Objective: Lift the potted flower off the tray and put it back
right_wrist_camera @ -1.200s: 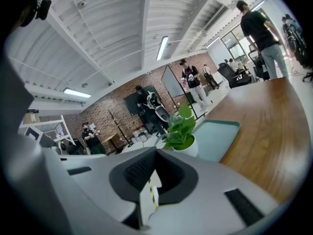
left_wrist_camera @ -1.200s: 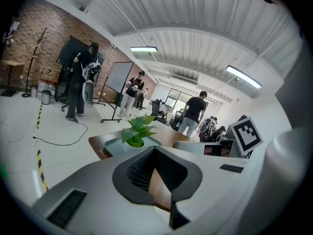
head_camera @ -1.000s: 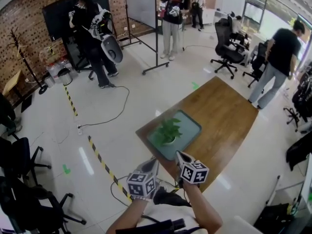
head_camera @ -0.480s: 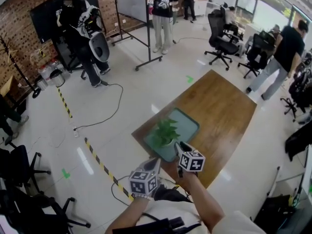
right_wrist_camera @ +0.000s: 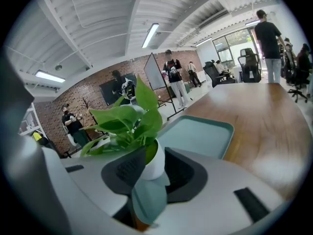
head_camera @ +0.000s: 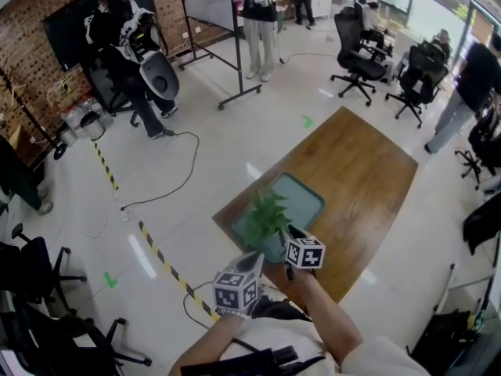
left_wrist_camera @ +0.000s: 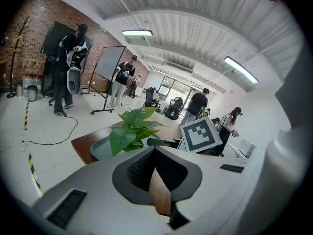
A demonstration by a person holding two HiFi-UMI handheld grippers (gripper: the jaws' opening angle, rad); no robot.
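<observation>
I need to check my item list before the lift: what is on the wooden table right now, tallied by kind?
Trays: 1, the teal tray
Potted plants: 1, the potted flower, standing in the tray
Total: 2 things on the wooden table

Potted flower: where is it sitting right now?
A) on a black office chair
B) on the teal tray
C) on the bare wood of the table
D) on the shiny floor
B: the potted flower stands on the teal tray, which lies at the near end of the wooden table.
</observation>
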